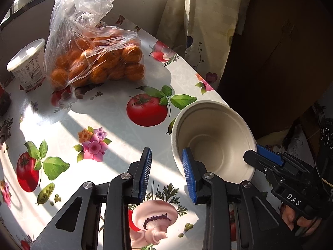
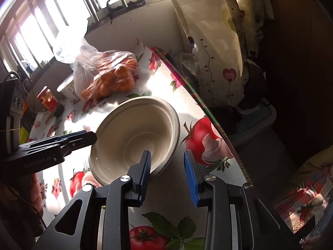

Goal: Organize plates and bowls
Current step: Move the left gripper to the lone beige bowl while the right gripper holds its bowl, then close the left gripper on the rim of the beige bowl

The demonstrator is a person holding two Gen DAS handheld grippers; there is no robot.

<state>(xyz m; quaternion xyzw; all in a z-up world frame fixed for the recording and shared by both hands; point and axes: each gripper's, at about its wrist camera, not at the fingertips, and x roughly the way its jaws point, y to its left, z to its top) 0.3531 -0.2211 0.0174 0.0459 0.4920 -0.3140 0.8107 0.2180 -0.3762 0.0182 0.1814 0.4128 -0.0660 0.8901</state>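
The left tongs [image 1: 168,173] stand apart, their right pad inside the paper bowl's [image 1: 210,137] rim and the left pad outside it, not clamped. The right tongs [image 2: 167,173] are likewise apart, straddling the opposite rim. The bowl sits tilted near the surface's [image 1: 104,112] edge — a bag of oranges [image 1: 100,62] and a white tub [image 1: 28,62] lie well beyond.

Barred window [image 2: 41,20] glaring with sun, heart-print curtain [image 2: 218,41], fruit-patterned tablecloth [image 1: 104,112]
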